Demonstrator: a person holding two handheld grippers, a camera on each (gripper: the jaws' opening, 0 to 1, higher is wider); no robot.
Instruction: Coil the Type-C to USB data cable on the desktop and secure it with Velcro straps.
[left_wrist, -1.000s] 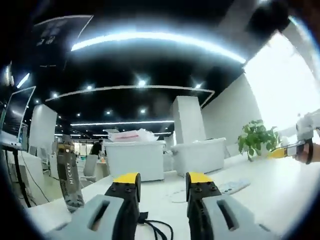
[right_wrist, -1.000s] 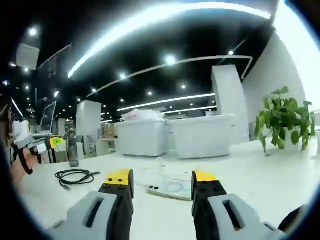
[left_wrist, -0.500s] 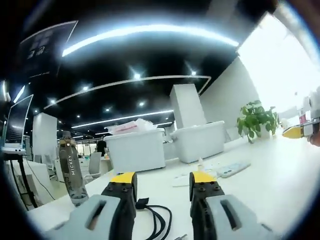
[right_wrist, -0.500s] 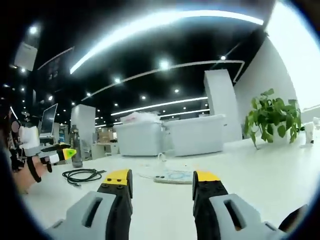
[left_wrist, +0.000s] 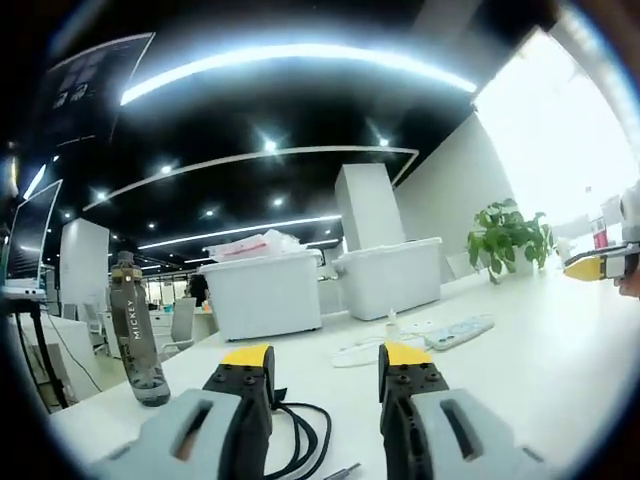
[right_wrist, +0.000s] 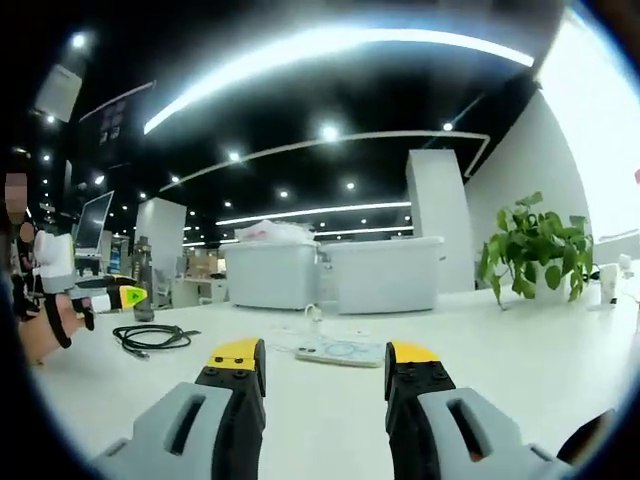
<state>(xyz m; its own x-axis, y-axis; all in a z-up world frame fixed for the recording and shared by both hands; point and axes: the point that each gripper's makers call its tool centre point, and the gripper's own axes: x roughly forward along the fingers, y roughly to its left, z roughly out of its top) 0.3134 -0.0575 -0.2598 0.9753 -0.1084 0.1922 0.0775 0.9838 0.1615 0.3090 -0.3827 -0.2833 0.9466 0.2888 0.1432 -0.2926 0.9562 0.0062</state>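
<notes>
A black data cable (left_wrist: 300, 440) lies in loose loops on the white desk (left_wrist: 520, 360), just ahead of my left gripper (left_wrist: 324, 360), whose yellow-tipped jaws stand open above it with nothing between them. In the right gripper view the same cable (right_wrist: 148, 338) lies coiled far to the left on the desk (right_wrist: 500, 350). My right gripper (right_wrist: 323, 355) is open and holds nothing. The left gripper (right_wrist: 105, 297), held in a hand, hovers over the cable in the right gripper view. The right gripper's yellow tip (left_wrist: 598, 265) enters the left gripper view at the right edge.
A clear water bottle (left_wrist: 135, 335) stands left of the cable. A phone (right_wrist: 340, 351) with a white cable lies mid-desk, and a remote-like device (left_wrist: 460, 331) lies beyond. White storage bins (left_wrist: 265, 295) and a potted plant (right_wrist: 535, 255) stand at the back.
The left gripper view has tilted down and closer, so more of the black cable shows between its jaws. The right gripper view has shifted slightly; both grippers stay open.
</notes>
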